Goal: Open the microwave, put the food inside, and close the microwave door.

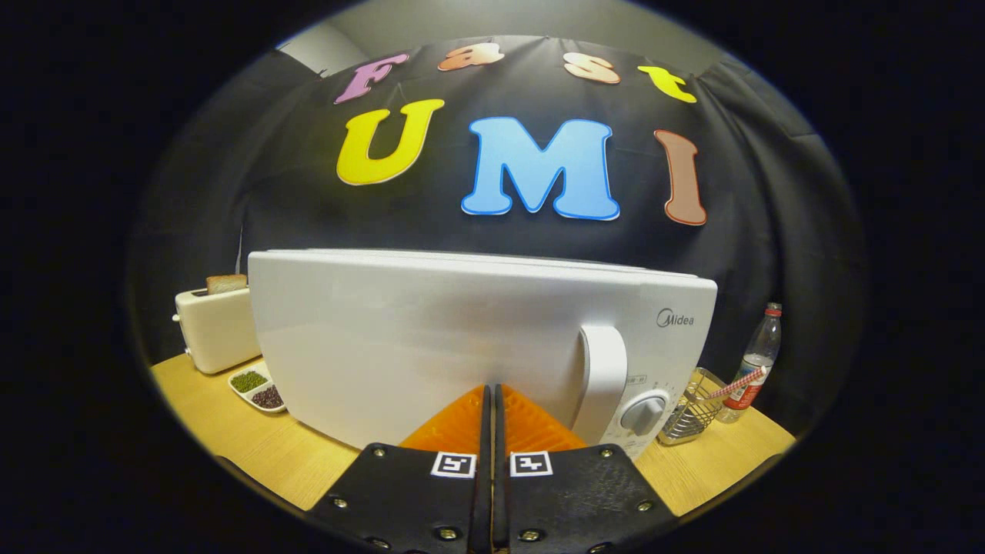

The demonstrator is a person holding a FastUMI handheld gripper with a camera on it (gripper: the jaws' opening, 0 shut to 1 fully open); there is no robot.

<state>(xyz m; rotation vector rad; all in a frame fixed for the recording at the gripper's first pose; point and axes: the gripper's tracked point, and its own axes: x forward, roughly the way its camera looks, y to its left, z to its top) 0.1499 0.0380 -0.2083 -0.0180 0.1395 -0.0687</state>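
Before the shut door [431, 338], your gripper [489, 400] is closed, empty; opening comes first: reach the handle [602, 377].

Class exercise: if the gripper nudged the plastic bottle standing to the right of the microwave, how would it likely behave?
The bottle is tall, narrow and upright, so it would probably tip rather than slide. It looks like thin clear plastic, so likely light. Once down, its round body may roll on the table. The gripper is shut, at the microwave door.

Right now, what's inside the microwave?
Can't see inside: the microwave door is closed and solid white. The gripper fingers are shut together, empty, right at the door, beside the handle.
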